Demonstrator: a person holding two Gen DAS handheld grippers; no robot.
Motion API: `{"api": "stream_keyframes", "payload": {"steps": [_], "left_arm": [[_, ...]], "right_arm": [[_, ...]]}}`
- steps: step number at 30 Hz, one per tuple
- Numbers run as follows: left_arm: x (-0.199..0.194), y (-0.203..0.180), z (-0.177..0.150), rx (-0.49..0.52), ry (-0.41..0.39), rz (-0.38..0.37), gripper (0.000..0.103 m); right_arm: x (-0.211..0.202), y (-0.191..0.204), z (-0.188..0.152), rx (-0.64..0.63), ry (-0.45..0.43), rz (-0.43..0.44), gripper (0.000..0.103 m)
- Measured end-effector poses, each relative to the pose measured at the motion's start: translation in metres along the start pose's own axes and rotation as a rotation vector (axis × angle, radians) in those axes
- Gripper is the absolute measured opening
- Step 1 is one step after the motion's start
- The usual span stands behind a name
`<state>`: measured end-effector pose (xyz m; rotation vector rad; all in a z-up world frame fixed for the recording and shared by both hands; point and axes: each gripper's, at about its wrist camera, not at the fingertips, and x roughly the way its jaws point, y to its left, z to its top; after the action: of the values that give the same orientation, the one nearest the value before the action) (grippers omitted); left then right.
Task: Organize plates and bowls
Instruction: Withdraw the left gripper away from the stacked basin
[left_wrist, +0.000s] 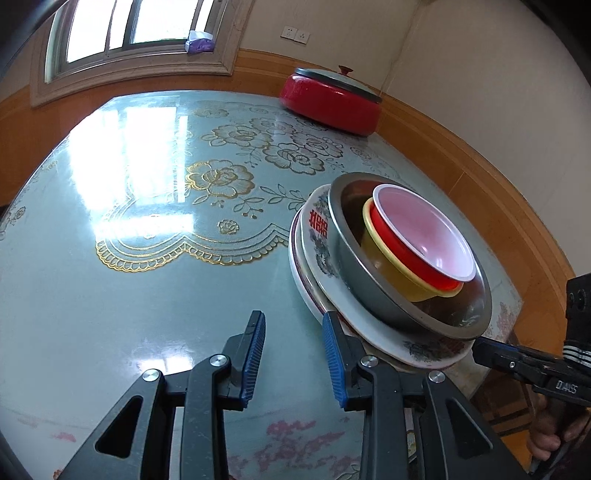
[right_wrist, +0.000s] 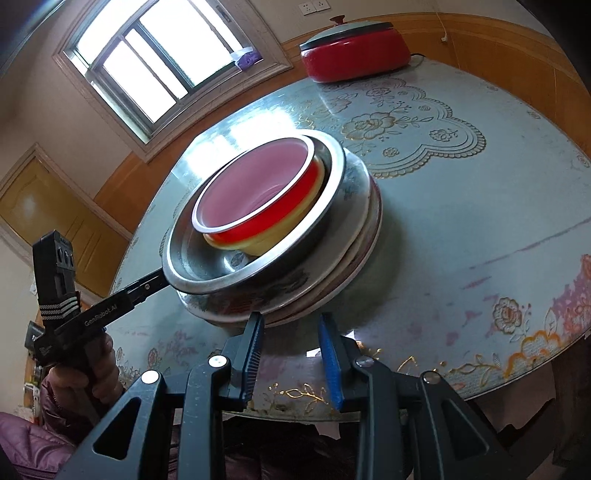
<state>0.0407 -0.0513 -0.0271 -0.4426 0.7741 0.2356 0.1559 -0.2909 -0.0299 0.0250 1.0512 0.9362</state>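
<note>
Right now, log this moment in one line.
nesting: red bowl in yellow bowl in steel basin on plates | left gripper: open, beside plates | right gripper: open, beside plates

Holds left gripper (left_wrist: 293, 354) at six o'clock, jaws parted, pitched downward. Holds right gripper (right_wrist: 291, 354) likewise. Wraps left hand (right_wrist: 92, 365) round its handle at eight o'clock.

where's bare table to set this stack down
Bare tablecloth stretches wide left of the stack, out to the window side, and between the stack and the red lidded pot. It is crowded only at the near edge, where both grippers flank the plates.
</note>
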Motion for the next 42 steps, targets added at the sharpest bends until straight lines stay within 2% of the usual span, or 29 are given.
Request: {"api": "stream_keyframes", "payload": {"steps": [14,21,25,31,37,42], "left_arm": [[0.003,0.001,0.001,-0.011,0.009,-0.022,0.032],[-0.001,0.006,0.003,-0.035,-0.002,0.012,0.034],[-0.001,-0.006,0.002,0.005,0.0,0.023,0.035],[0.0,-0.014,0.003,0.007,0.001,0.063,0.036],[-0.002,-0.019,0.001,-0.031,-0.003,0.122,0.037],[-0.006,-0.027,-0.001,-0.071,-0.024,0.18,0.037]], "right_arm": [[0.001,-0.007,0.007,0.022,0.007,-0.007,0.03],[-0.002,-0.024,0.016,0.091,-0.054,-0.004,0.031],[0.004,-0.016,0.016,0.039,-0.043,0.019,0.031],[0.006,-0.012,0.019,0.006,-0.034,0.002,0.035],[0.002,0.006,0.018,-0.13,-0.035,-0.102,0.036],[0.002,0.016,0.017,-0.185,-0.009,-0.148,0.036]]}}
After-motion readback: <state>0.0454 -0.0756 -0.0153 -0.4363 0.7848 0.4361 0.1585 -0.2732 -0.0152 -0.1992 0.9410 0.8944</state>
